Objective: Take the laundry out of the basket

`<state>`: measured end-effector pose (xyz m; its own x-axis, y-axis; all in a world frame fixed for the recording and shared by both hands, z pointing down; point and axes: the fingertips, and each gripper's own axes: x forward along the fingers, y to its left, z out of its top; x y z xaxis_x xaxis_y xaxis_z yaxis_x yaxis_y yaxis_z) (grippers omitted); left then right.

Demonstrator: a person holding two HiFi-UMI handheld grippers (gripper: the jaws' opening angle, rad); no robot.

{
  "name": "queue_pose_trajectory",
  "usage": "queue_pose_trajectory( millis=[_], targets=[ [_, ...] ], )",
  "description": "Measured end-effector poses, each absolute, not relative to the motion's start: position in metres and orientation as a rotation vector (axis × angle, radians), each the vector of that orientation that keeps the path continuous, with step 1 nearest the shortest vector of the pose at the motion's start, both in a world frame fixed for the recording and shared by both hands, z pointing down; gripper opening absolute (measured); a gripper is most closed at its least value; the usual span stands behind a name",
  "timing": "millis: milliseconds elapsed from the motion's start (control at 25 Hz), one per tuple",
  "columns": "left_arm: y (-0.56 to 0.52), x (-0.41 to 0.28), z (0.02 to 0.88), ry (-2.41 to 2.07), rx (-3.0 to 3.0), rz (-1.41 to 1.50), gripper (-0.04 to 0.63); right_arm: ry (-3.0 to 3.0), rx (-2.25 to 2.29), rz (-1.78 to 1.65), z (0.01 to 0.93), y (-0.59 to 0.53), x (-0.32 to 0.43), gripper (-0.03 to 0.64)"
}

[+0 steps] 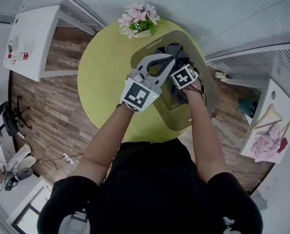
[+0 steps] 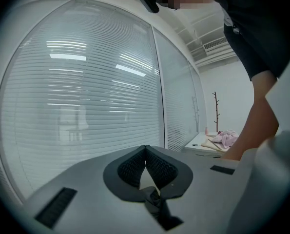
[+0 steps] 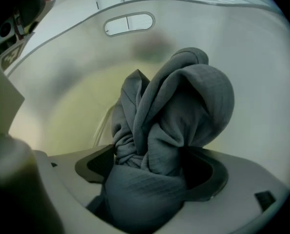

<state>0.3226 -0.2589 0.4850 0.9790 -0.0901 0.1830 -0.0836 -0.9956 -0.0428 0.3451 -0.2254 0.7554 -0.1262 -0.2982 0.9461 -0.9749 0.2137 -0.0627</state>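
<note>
Right gripper [image 3: 152, 169] jaws are spread wide around the grey laundry [image 3: 183, 101], not pinching it, down inside the basket [image 3: 208, 28]. Left gripper [image 2: 145, 152] jaws are pressed together and empty, by the basket's rim. The cloth looks soft, light and floppy, so I'd grab the thick bunched middle.

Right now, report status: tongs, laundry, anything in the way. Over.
Left tongs shut, empty. Right tongs open, grey garment between them, inside white basket. Nothing blocking seen.
</note>
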Motion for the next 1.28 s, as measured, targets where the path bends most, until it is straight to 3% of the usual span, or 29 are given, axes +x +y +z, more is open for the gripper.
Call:
queue_pose_trajectory(
  millis=[1040,1280],
  targets=[
    [-0.275,0.293,0.489,0.418,-3.047,-0.382,0.009,-1.628,1.192,0.923,0.795,-0.237,0.34,0.428],
    [-0.266,0.277,0.477,0.463,-3.016,-0.394,0.009,-1.633,1.171,0.865,0.781,-0.236,0.34,0.395]
  ],
)
